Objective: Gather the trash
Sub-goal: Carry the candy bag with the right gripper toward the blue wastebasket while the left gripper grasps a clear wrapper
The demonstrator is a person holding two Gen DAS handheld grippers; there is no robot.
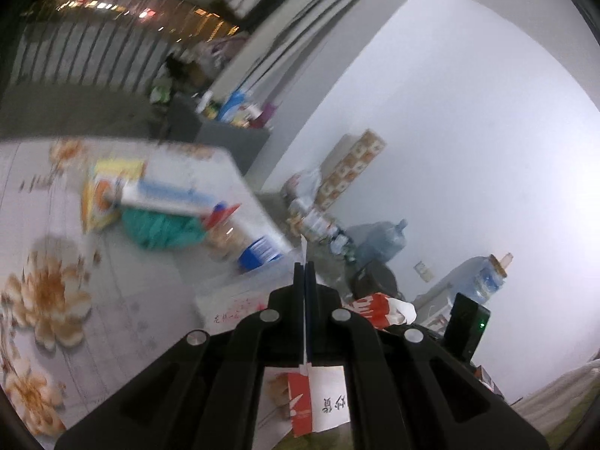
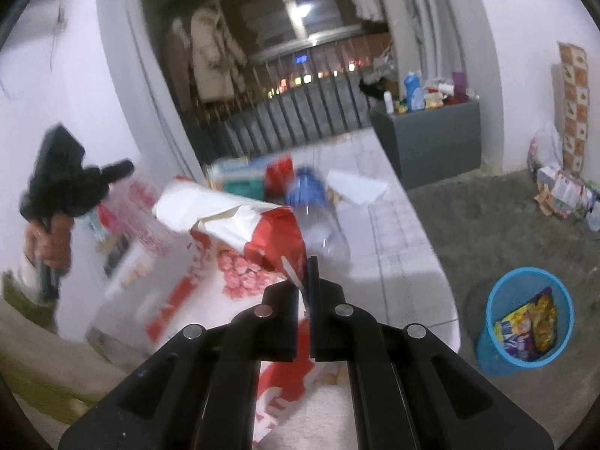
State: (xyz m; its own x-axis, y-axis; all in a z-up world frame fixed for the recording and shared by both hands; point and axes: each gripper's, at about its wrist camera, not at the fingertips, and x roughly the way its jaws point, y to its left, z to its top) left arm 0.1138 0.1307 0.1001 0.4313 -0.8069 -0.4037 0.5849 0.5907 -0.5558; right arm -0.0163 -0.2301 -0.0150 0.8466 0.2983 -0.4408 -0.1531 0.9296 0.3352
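Red-and-white crumpled paper wrapper (image 2: 240, 221) is hanging pinched at its red end in the right gripper (image 2: 304, 281), whose jaws are clamped tight on it above the floral-print table (image 2: 405, 247). The same wrapper (image 1: 378, 309) is showing just to the right of the left gripper (image 1: 304, 266) in the left wrist view. The left gripper is squeezing a thin white card or paper scrap (image 1: 322, 393) edge-on between its closed jaws, the printed red-and-white end sticking out behind the fingers. On the table beyond, a clear plastic bottle with a blue cap (image 2: 311, 202) is lying on its side, near a loose white paper (image 2: 356, 185) and some blurred boxes (image 2: 240, 176). A blue mesh waste basket (image 2: 525, 318) is standing on the grey floor to the right of the table, well apart from both grippers, with colourful snack packets (image 2: 525, 326) lying inside it
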